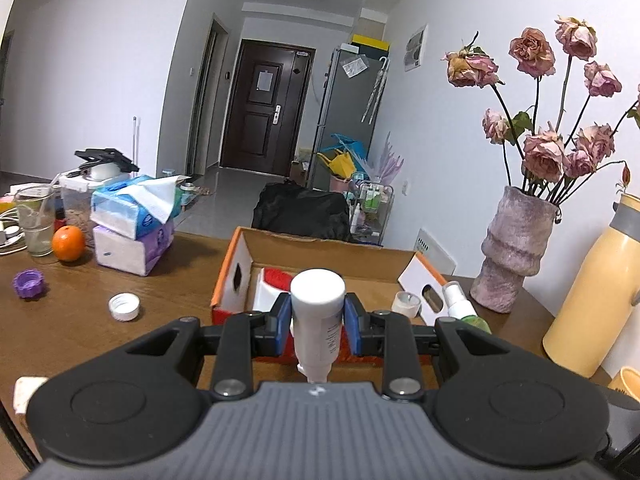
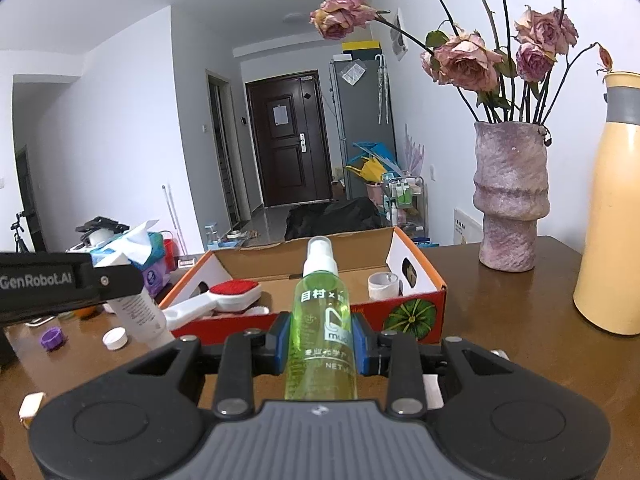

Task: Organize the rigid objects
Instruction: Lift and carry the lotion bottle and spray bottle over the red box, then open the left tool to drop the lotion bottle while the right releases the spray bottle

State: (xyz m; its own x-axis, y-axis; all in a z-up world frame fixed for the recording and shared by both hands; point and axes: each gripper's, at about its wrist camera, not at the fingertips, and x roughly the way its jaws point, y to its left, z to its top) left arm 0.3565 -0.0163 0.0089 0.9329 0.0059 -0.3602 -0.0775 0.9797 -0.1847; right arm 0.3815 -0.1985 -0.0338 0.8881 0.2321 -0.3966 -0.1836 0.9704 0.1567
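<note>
Our left gripper [image 1: 317, 326] clamped a white tube [image 1: 317, 316]. Our right gripper [image 2: 320, 346] squeezed the green spray bottle [image 2: 322, 320], the cardboard box [image 2: 416, 312] at twelve o'clock.

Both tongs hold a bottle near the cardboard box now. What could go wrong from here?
1. The left tongs grip the white tube cap-up; it may pivot or slip between the pads.
2. The box already holds a red brush and a small white cup; a dropped tube or green spray bottle in the right tongs could knock them.
3. The two grippers are close and might collide.
</note>
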